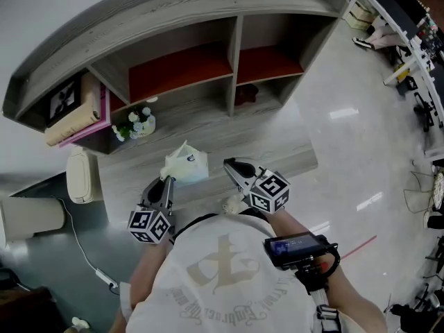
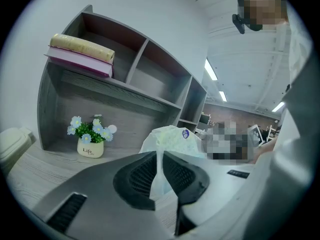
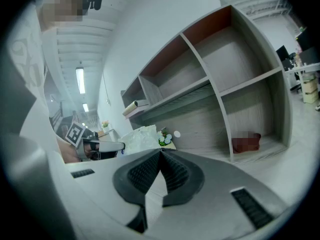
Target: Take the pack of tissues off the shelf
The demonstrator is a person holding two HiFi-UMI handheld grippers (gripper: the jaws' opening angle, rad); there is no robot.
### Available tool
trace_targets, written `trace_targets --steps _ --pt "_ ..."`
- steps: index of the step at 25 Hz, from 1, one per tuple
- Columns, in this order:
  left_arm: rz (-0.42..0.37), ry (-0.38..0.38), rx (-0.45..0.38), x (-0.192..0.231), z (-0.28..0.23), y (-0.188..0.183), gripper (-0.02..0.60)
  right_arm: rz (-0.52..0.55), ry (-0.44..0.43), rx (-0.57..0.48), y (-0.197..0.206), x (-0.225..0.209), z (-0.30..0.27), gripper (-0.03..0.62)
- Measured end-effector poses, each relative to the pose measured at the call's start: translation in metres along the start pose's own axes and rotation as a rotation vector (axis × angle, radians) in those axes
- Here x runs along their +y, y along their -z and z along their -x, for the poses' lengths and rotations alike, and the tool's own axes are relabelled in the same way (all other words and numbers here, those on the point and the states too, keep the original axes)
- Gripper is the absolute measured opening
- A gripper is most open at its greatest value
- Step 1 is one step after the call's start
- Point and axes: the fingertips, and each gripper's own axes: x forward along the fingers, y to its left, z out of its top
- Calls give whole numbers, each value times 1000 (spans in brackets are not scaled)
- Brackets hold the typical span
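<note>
The pack of tissues (image 1: 187, 165), white and pale green in a thin plastic wrapper, hangs over the grey desk in front of the shelf unit (image 1: 173, 19). My left gripper (image 1: 168, 180) is shut on the wrapper's edge at the pack's near left side. In the left gripper view the plastic film is pinched between the dark pads (image 2: 145, 176) and the pack (image 2: 172, 139) bulges just beyond them. My right gripper (image 1: 232, 165) hovers to the right of the pack, shut, its tips (image 3: 161, 153) touching with nothing between them. From there the pack (image 3: 140, 138) shows to the left.
A small pot of blue flowers (image 1: 137, 125) stands in the lower left compartment, with stacked books (image 1: 73, 120) on the shelf above it. A dark red-brown object (image 1: 244, 94) sits in the lower right compartment. A cream appliance (image 1: 82, 175) rests at the desk's left end.
</note>
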Motion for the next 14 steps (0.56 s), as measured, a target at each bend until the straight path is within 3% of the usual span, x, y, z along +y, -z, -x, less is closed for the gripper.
trace_targets --steps 14 --pt "0 6 0 -4 -3 -3 49 -1 4 -12 -2 -1 2 4"
